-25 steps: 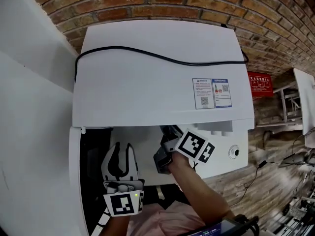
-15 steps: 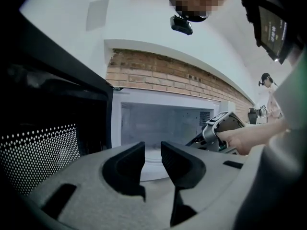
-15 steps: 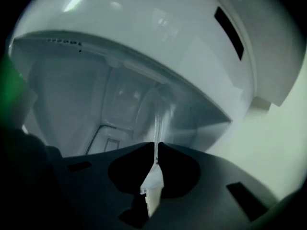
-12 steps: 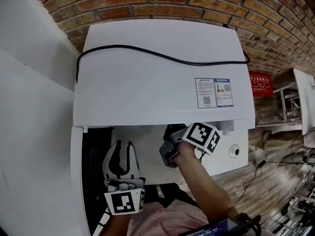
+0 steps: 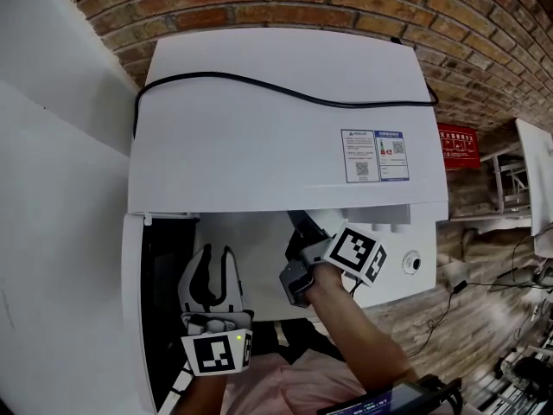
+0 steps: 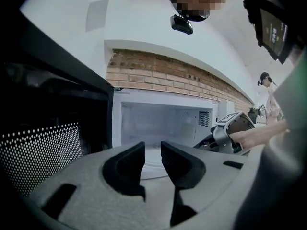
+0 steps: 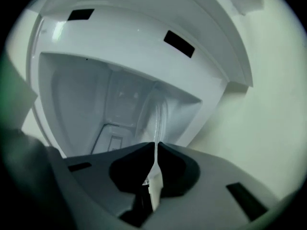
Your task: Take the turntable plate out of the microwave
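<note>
The white microwave (image 5: pixel 285 128) stands with its door (image 5: pixel 160 301) swung open to the left. In the right gripper view, the glass turntable plate (image 7: pixel 158 114) shows edge-on inside the cavity. My right gripper (image 7: pixel 156 147) is shut on its rim; the jaws have just been closing with the rim between them. From the head view the right gripper (image 5: pixel 300 225) reaches under the microwave's top edge into the opening. My left gripper (image 5: pixel 213 262) waits in front of the opening, open and with nothing in it. In the left gripper view, the plate (image 6: pixel 152 163) lies pale beyond the left gripper (image 6: pixel 152 150), with the right gripper (image 6: pixel 211 140) at its right side.
A black cable (image 5: pixel 285 100) lies across the microwave's top. Behind it is a brick wall (image 5: pixel 259 7) with a red sign (image 5: pixel 456 145). The open door's perforated window (image 6: pixel 38 152) is close on the left. A person (image 6: pixel 266 80) stands far off to the right.
My right gripper has rolled and pushed a little deeper under the microwave's top edge. The left gripper has stayed where it was.
</note>
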Tool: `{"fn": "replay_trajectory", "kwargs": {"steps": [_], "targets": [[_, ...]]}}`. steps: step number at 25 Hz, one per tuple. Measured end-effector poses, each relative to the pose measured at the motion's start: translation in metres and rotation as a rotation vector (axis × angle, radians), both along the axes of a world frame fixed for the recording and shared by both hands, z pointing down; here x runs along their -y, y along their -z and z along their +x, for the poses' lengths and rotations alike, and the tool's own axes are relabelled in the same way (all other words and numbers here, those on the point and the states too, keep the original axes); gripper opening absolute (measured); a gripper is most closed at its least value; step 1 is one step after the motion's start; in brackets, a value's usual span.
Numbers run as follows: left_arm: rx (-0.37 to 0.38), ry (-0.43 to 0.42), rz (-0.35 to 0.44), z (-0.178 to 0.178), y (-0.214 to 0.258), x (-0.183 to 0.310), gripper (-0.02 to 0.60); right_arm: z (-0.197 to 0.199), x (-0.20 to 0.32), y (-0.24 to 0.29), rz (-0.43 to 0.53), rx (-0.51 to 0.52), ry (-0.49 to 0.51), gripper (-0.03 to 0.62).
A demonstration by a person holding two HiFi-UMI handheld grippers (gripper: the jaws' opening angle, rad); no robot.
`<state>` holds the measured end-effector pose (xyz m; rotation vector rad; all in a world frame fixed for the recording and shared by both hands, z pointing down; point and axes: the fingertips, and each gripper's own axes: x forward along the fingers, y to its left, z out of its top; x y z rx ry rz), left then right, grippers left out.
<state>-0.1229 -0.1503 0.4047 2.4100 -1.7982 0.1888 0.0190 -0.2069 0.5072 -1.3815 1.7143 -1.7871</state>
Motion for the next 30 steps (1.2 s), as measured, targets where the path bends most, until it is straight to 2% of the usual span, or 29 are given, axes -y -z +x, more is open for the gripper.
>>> {"fn": "replay_trajectory", "kwargs": {"steps": [12, 18, 19, 21, 22, 26, 30], "targets": [[0.009, 0.012, 0.006, -0.005, 0.002, -0.009, 0.095, -0.01, -0.03, -0.004, -0.014, 0.058, 0.001, 0.009], [0.008, 0.002, 0.006, -0.002, 0.0, -0.01, 0.095, -0.023, -0.034, 0.006, 0.046, 0.063, 0.049, 0.005], [0.008, 0.002, 0.006, -0.001, 0.001, -0.011, 0.095, -0.022, -0.033, 0.006, 0.045, 0.064, 0.048, 0.023], [0.006, 0.0, 0.009, 0.0, 0.002, -0.011, 0.095, -0.02, -0.033, 0.002, 0.03, 0.082, 0.045, 0.148], [0.006, -0.001, 0.01, 0.001, 0.002, -0.011, 0.095, -0.02, -0.032, -0.003, 0.021, 0.092, 0.048, 0.19], [0.006, 0.0, 0.008, 0.003, 0.002, -0.012, 0.095, -0.024, -0.022, -0.02, 0.016, 0.103, 0.066, 0.218], [0.01, 0.007, 0.007, 0.0, 0.003, -0.014, 0.095, -0.027, -0.012, -0.023, 0.035, 0.114, 0.077, 0.197]]}}
